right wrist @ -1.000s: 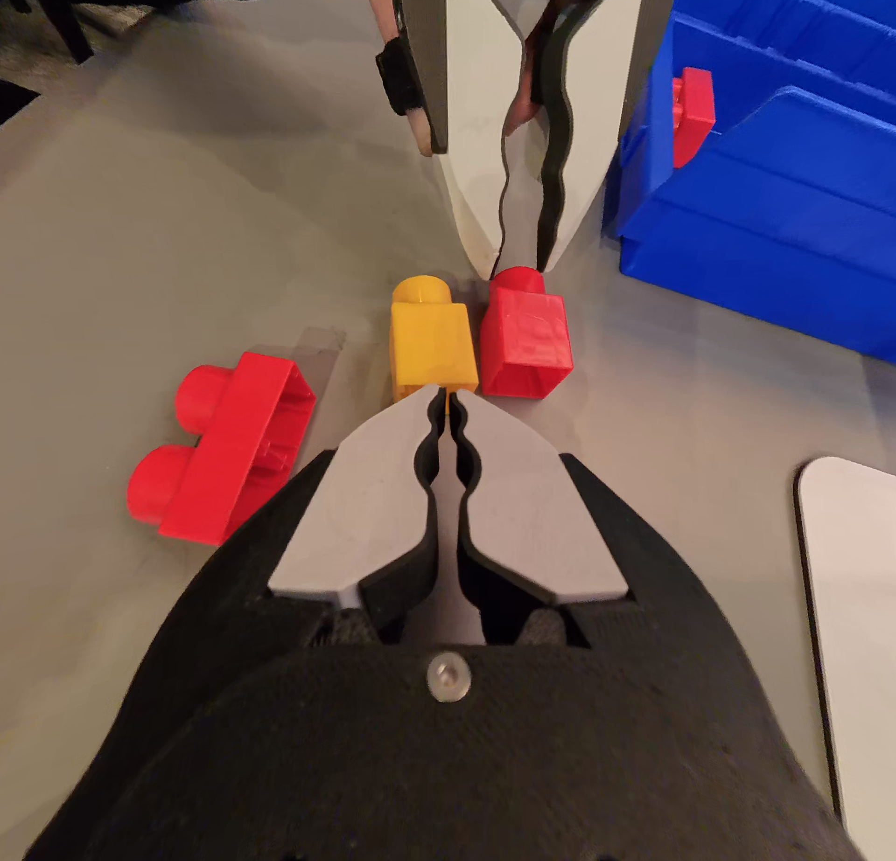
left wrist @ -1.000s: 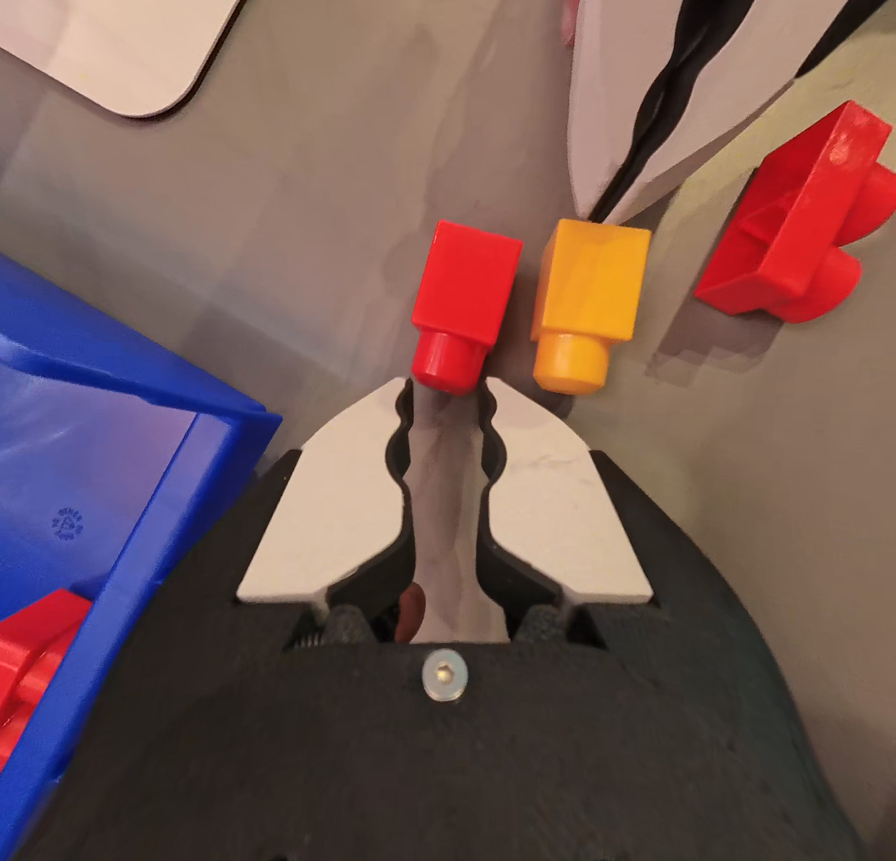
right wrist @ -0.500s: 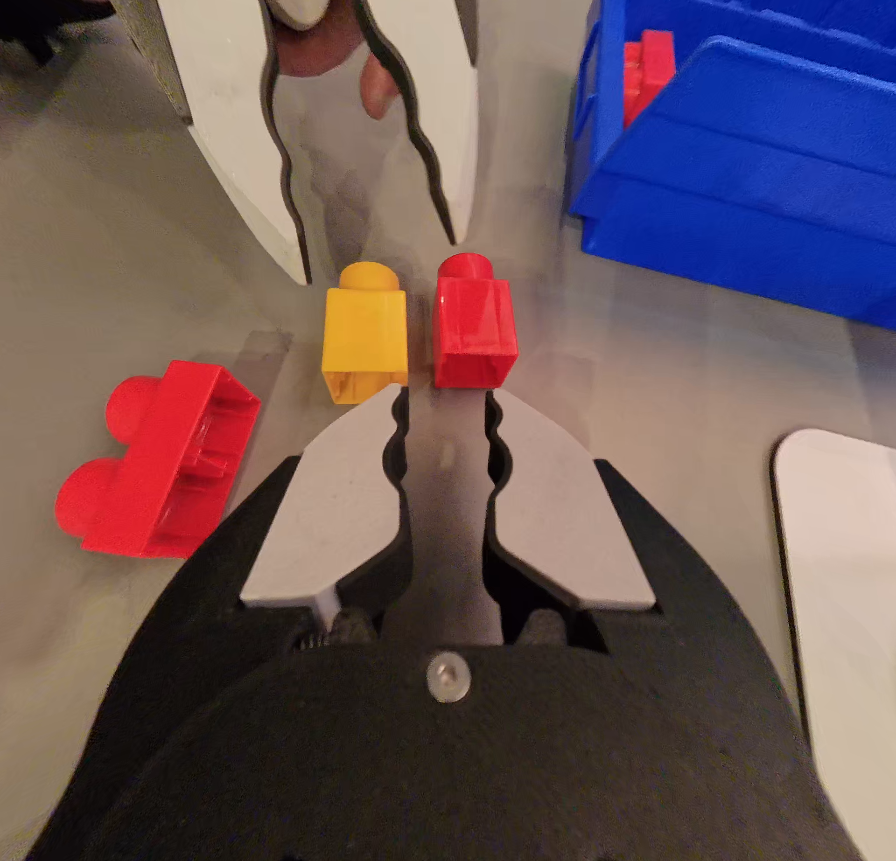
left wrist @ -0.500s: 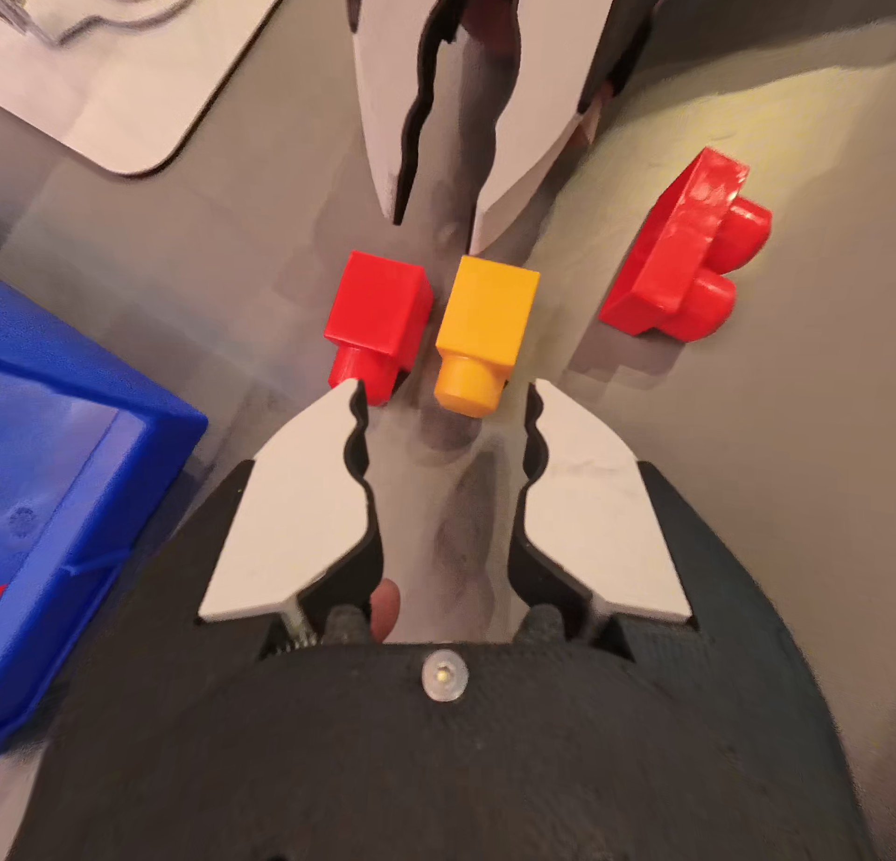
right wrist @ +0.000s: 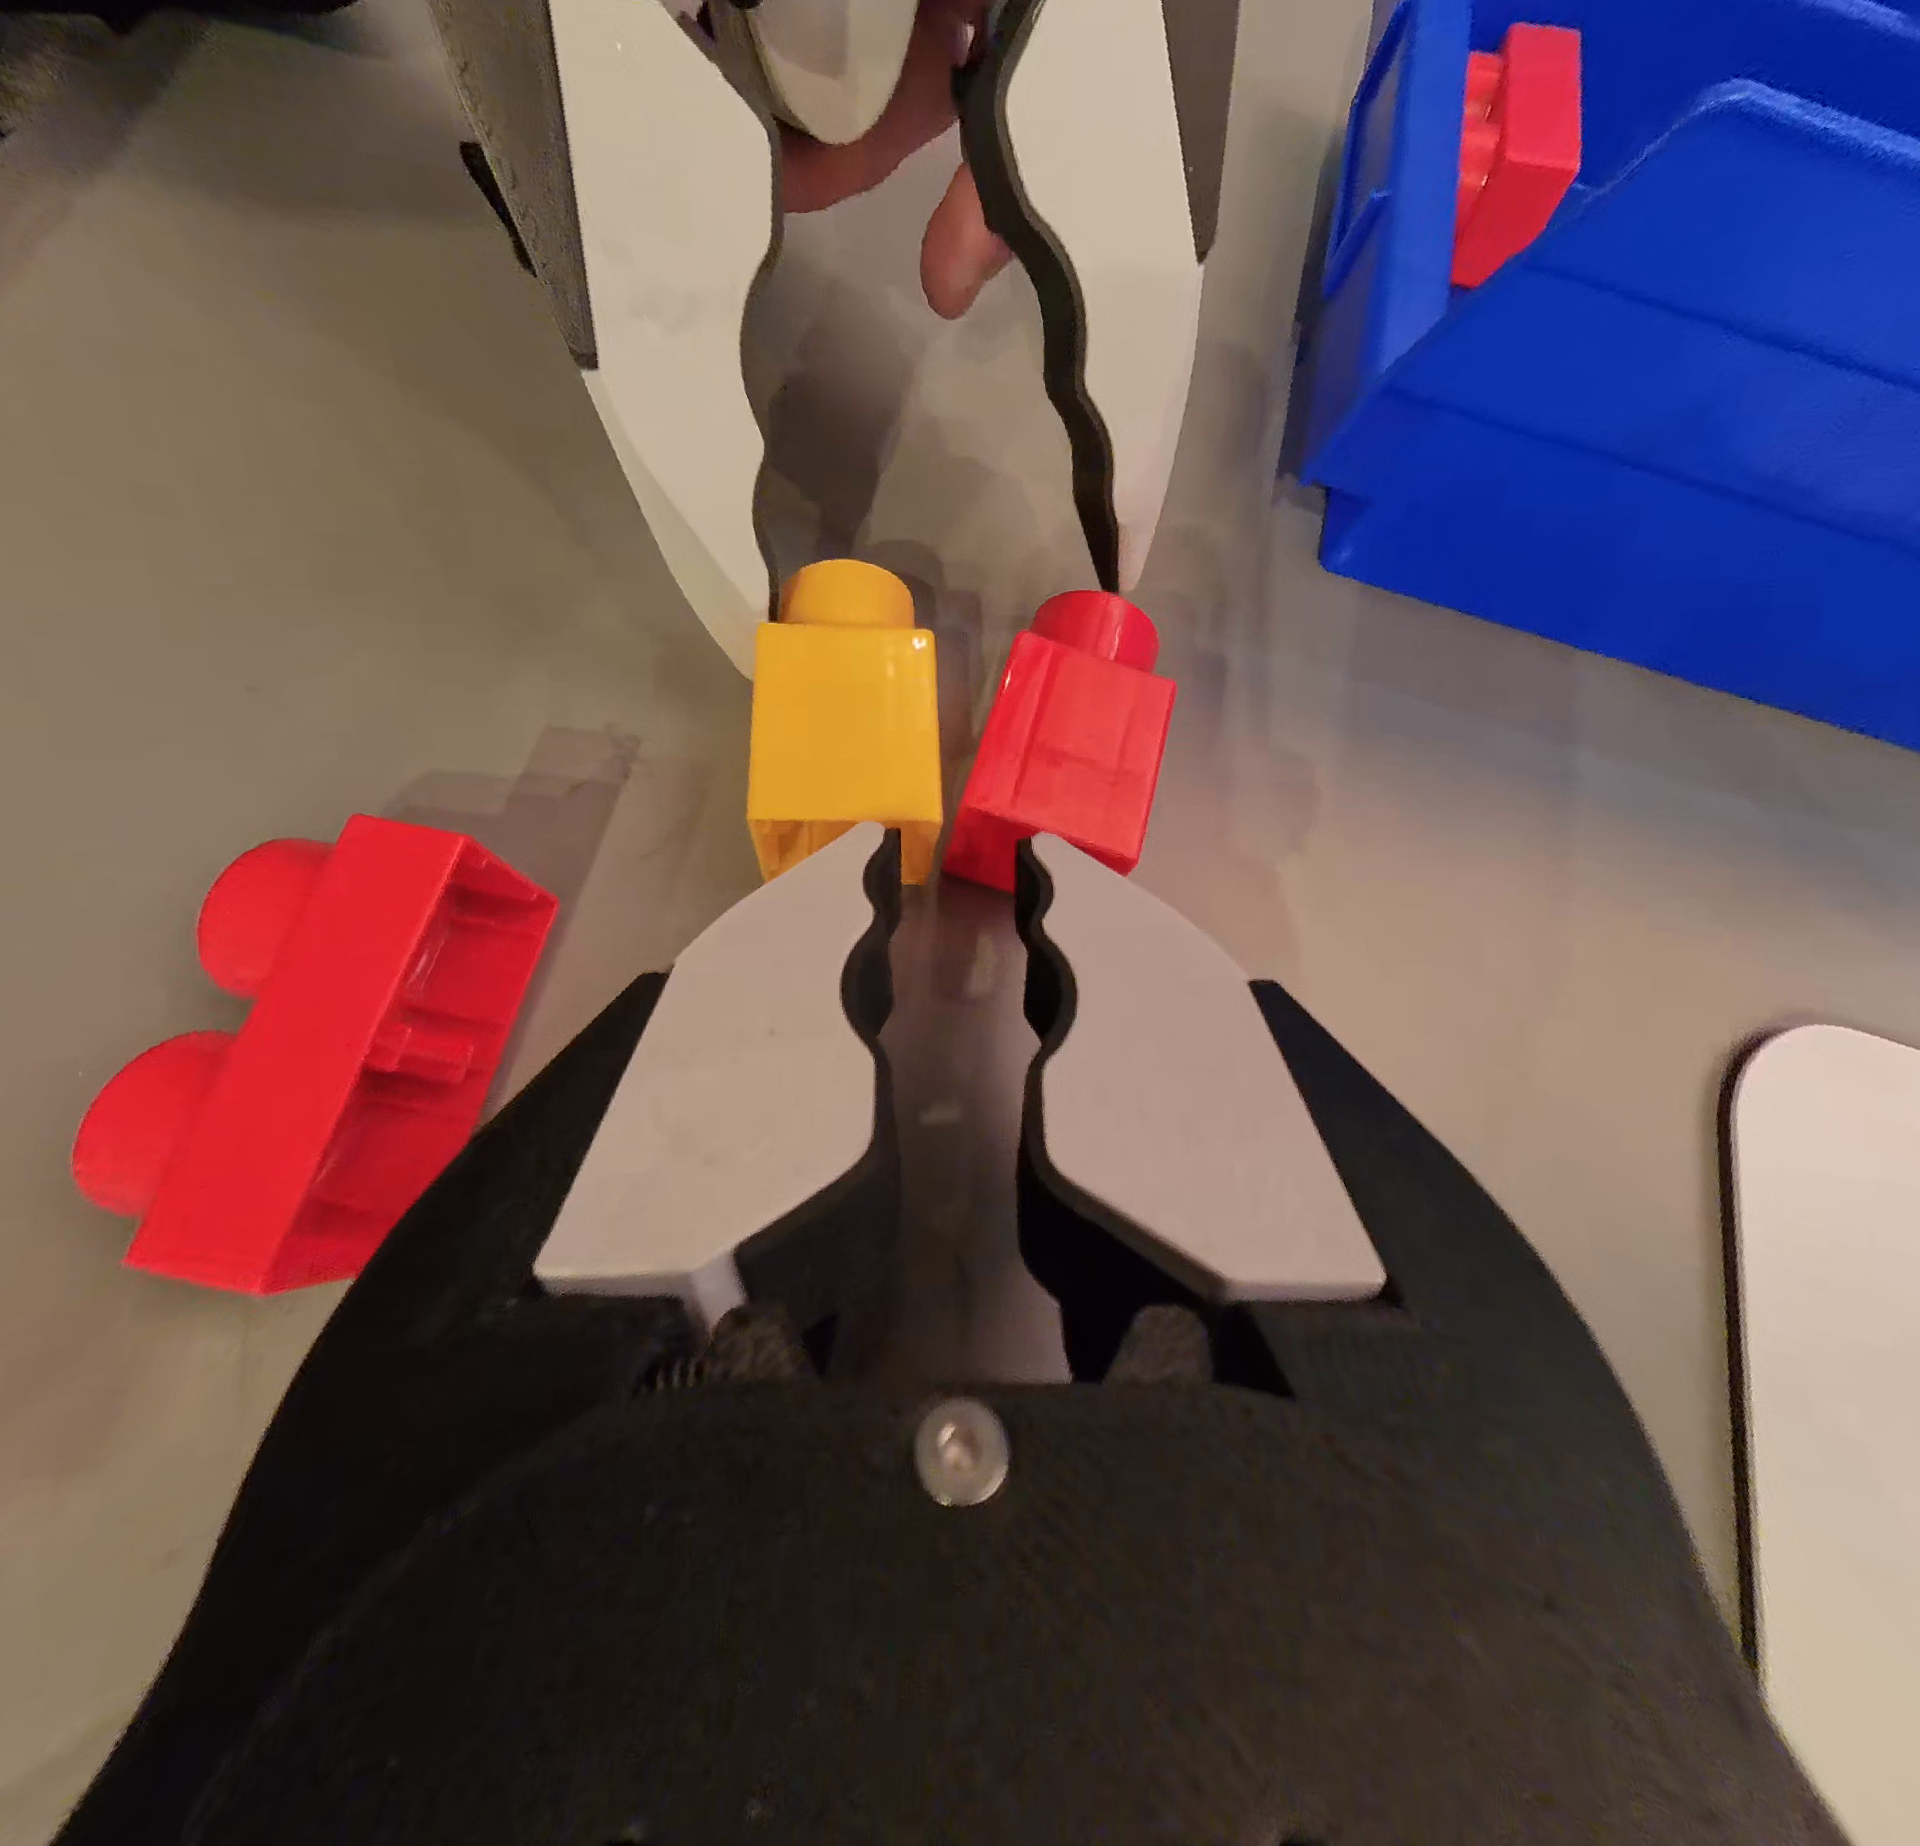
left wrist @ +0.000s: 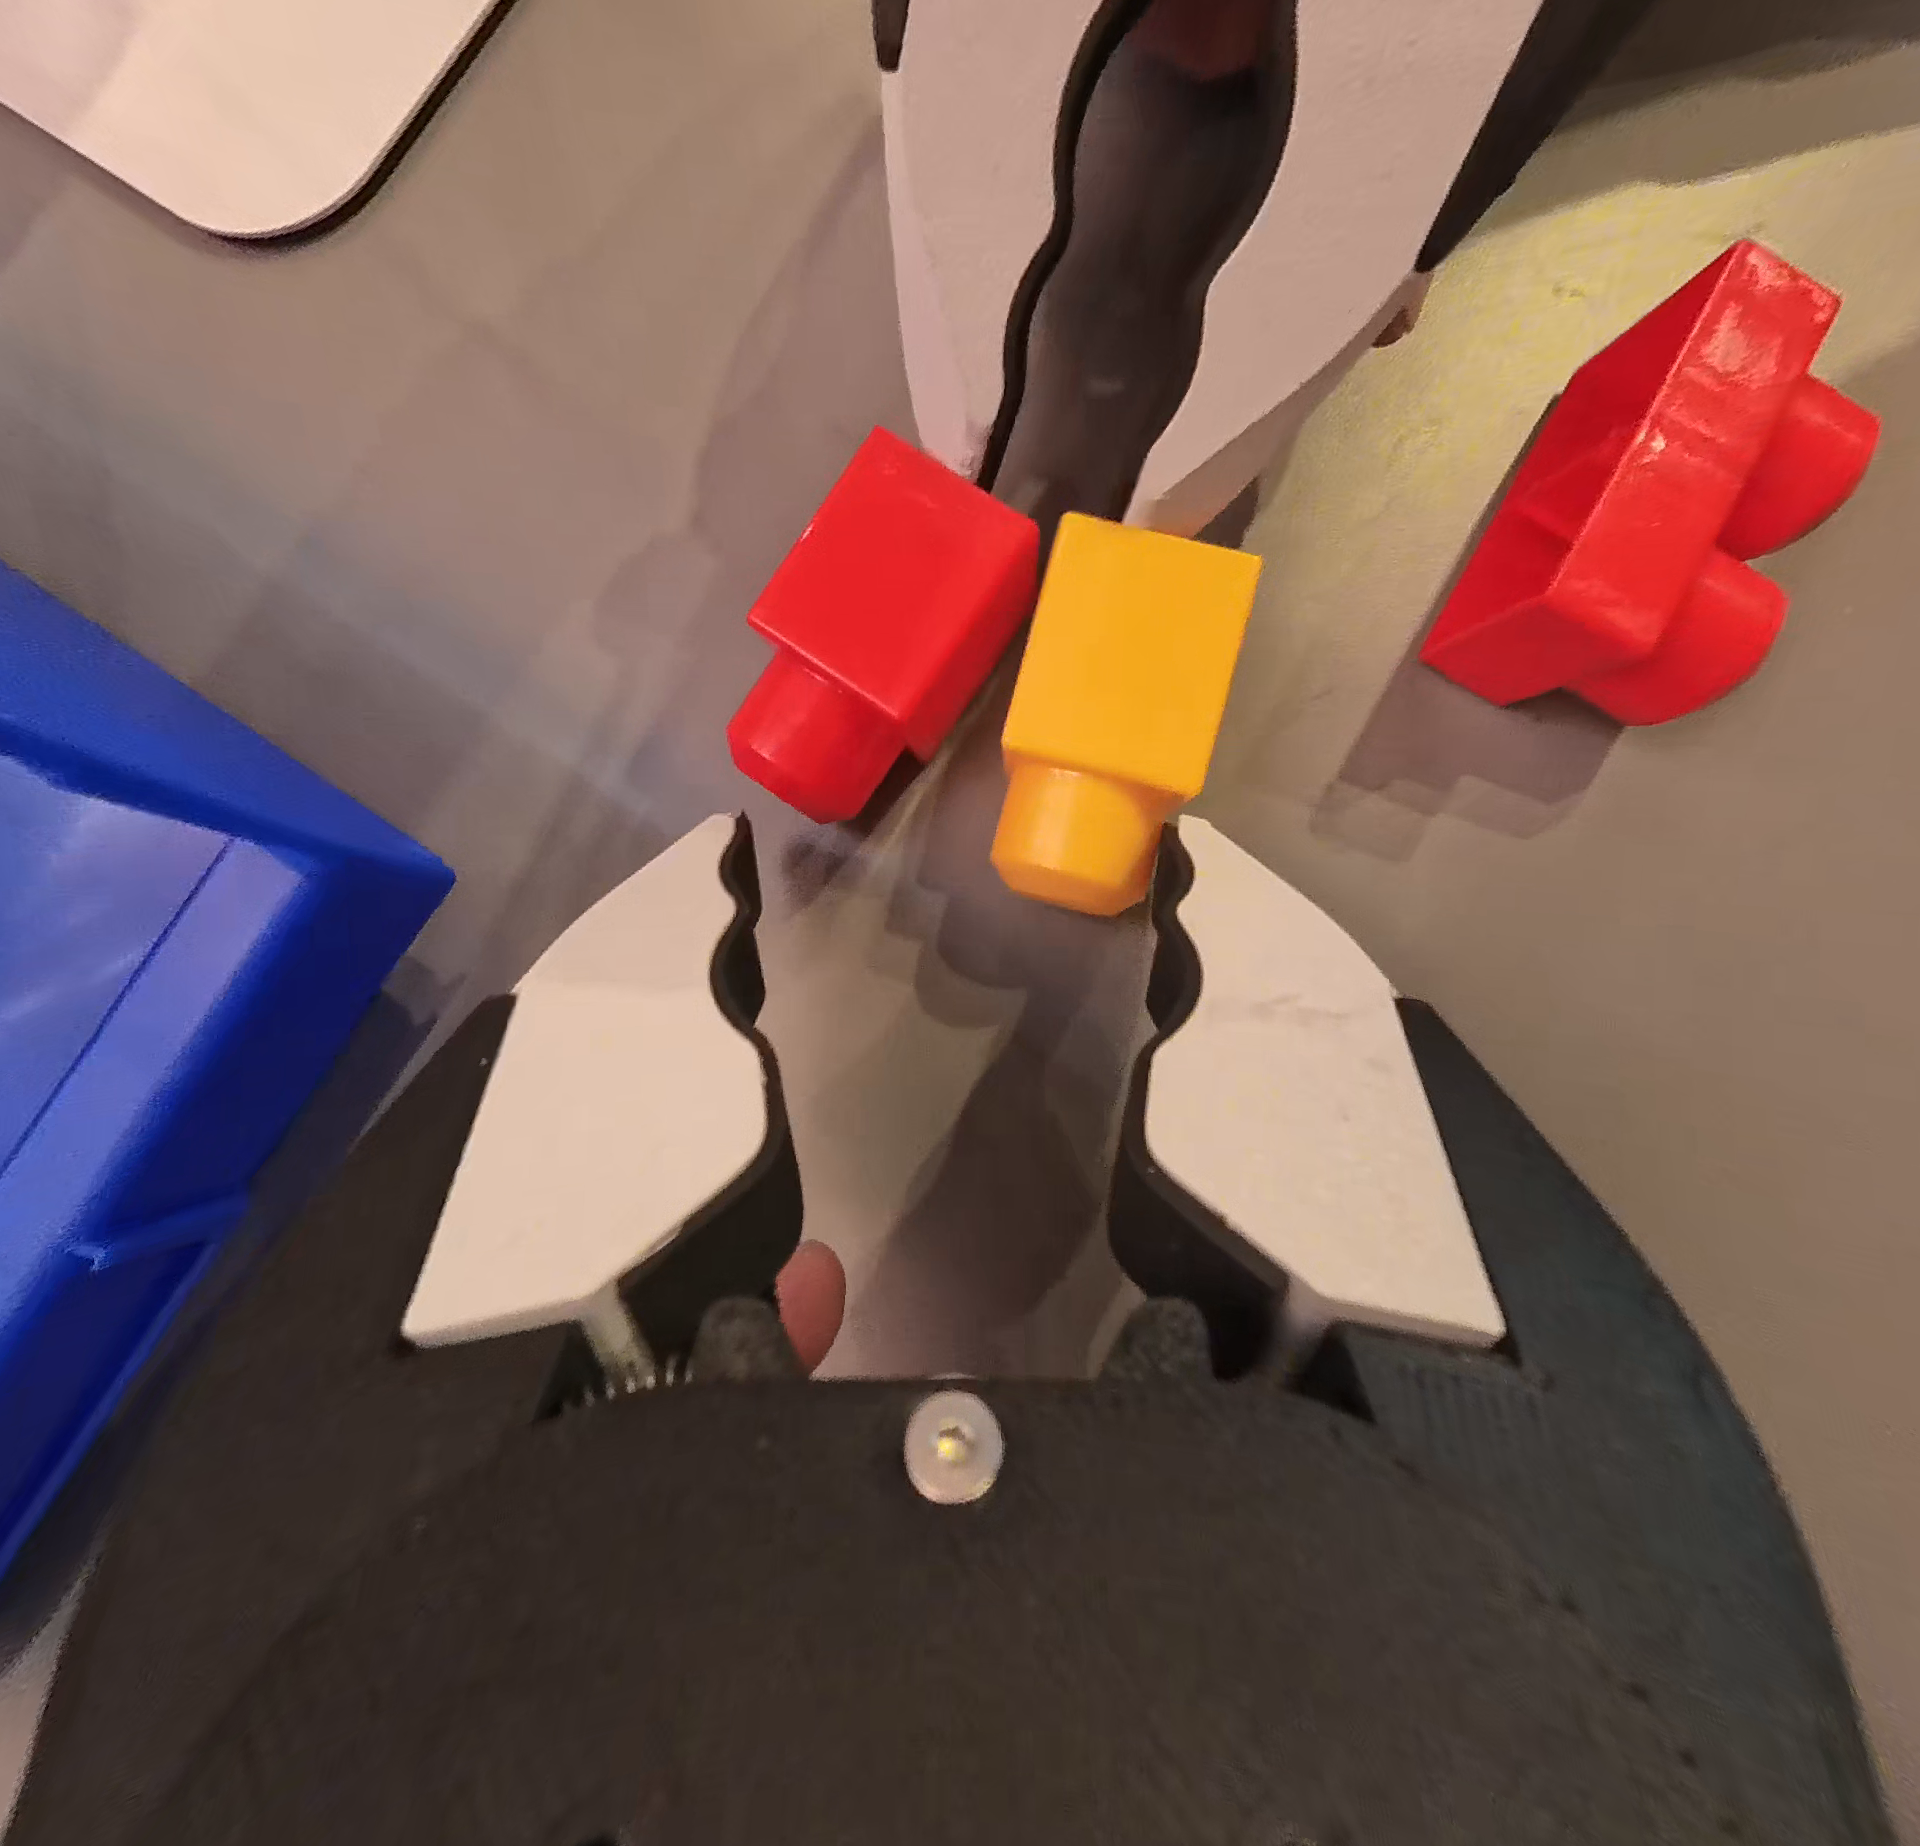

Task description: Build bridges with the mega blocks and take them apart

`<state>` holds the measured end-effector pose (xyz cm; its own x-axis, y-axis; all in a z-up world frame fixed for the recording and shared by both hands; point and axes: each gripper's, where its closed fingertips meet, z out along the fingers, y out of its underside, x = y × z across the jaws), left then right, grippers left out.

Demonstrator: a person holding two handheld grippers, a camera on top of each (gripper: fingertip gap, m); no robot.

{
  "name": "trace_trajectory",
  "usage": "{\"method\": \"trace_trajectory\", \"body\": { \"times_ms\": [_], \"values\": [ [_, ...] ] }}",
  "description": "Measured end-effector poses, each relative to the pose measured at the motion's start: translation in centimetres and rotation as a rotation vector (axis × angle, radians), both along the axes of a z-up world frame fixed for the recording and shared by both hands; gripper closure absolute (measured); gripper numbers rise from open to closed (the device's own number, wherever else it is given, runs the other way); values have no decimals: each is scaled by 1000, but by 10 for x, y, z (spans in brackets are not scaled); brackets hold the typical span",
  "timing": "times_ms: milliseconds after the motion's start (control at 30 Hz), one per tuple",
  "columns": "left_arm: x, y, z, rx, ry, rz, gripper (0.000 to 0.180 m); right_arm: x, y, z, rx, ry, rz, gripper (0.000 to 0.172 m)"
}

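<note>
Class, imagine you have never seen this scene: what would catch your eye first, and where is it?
Two small one-stud blocks lying side by side mid-table, a yellow block and a red block, with the open left gripper and open right gripper facing each other across them. A blue bin stands nearby.

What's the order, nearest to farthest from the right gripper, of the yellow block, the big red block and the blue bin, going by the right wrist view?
From the right gripper:
1. Yellow block, just ahead of the fingertips, slightly left.
2. Big red block, lying on its side on the table to the left.
3. Blue bin, far right, toward the back.
</note>
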<state>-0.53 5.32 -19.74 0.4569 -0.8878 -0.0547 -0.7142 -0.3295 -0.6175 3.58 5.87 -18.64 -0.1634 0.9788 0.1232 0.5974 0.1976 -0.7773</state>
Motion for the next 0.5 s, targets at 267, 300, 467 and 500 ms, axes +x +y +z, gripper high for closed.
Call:
{"method": "trace_trajectory", "body": {
  "times_ms": [267, 300, 467, 500],
  "values": [
    [4, 0, -4, 0, 0, -41, 117, -2, 0, -2, -3, -14, 2, 156],
    [4, 0, -4, 3, 5, -43, 118, -2, 0, -2, -1, -14, 2, 157],
    [7, -7, -1, -1, -5, -76, 133, 0, 1, -3, -2, -23, 1, 159],
    [7, -7, -1, -1, -4, -75, 132, 0, 0, -2, -7, -19, 3, 159]
  ]
}}
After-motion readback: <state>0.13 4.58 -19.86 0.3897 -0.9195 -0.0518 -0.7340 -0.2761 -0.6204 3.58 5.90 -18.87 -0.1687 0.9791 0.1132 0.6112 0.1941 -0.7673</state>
